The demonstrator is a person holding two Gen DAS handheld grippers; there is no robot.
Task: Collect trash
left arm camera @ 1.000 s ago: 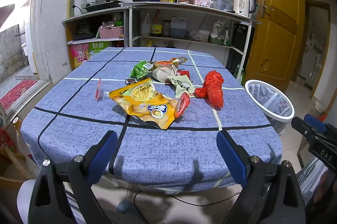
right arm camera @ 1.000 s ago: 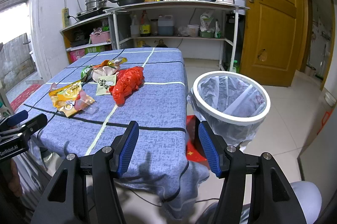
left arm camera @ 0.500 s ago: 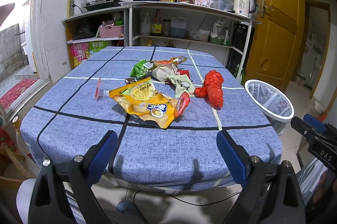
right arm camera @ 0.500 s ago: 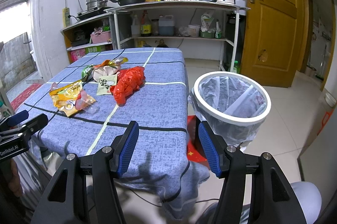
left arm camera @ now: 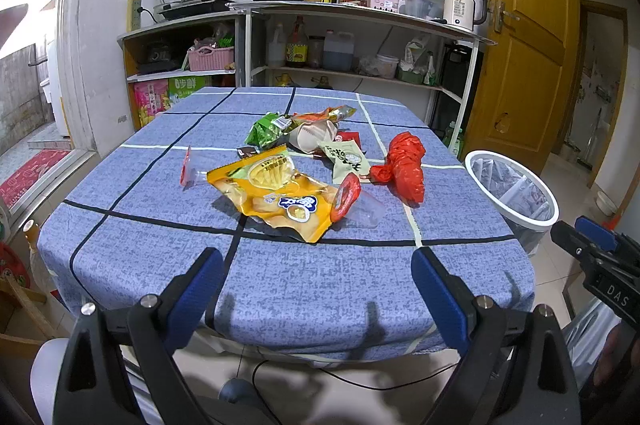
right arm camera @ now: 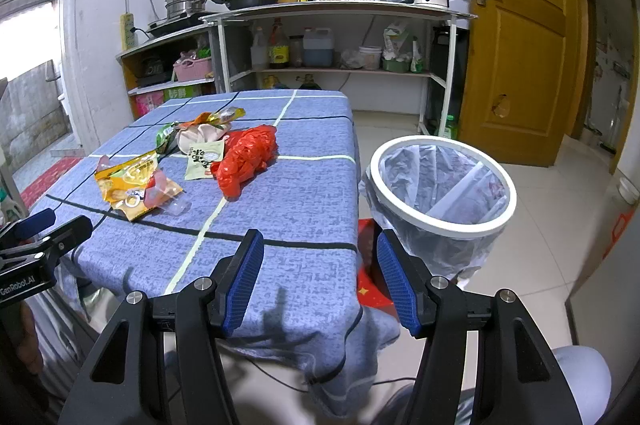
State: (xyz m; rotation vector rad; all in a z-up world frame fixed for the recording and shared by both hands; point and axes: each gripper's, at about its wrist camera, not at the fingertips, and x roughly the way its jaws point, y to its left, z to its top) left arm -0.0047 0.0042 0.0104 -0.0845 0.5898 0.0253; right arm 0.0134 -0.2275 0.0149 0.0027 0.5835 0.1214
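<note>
Only the right tool [right arm camera: 318, 281] looks into the lined bin [right arm camera: 440, 181].

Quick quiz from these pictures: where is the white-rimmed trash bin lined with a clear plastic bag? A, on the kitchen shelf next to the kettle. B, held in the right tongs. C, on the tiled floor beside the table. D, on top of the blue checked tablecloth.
C: the white-rimmed trash bin stands on the tiled floor just off the edge of the blue checked tablecloth, with both tongs open and empty.
</note>
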